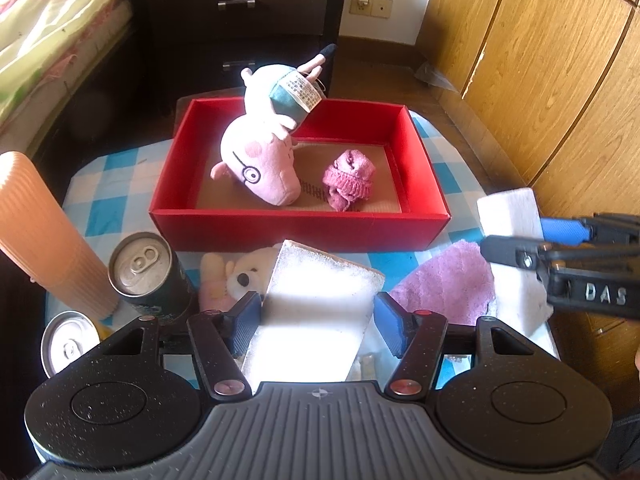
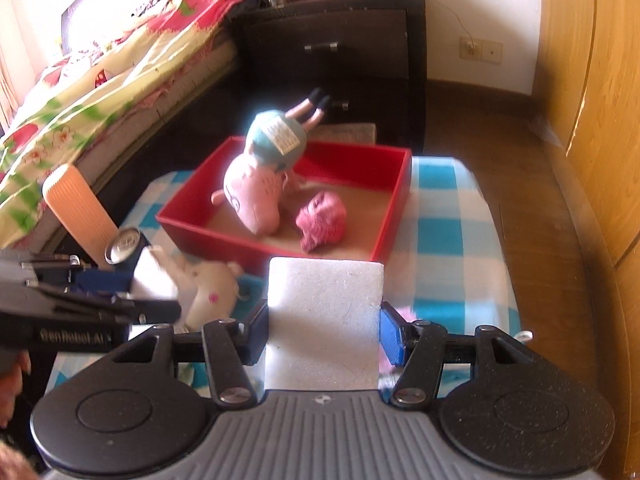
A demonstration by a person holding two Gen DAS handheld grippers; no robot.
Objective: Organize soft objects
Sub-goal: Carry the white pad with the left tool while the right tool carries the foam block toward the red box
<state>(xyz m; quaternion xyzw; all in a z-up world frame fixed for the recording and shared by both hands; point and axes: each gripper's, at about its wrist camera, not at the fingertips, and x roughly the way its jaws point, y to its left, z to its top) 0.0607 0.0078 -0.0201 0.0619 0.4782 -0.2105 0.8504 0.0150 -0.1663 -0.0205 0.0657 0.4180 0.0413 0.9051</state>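
Two white foam blocks sit clamped edgewise, one in your left gripper (image 1: 316, 320) and one in your right gripper (image 2: 324, 336), so each clears the checkered surface (image 2: 448, 240). Nearby, a small plush (image 1: 240, 276) and purple cloth (image 1: 448, 280) await sorting. Farther off, the red box (image 1: 304, 228) already holds the pink pig toy (image 1: 260, 160) and knitted bundle (image 1: 348, 180).
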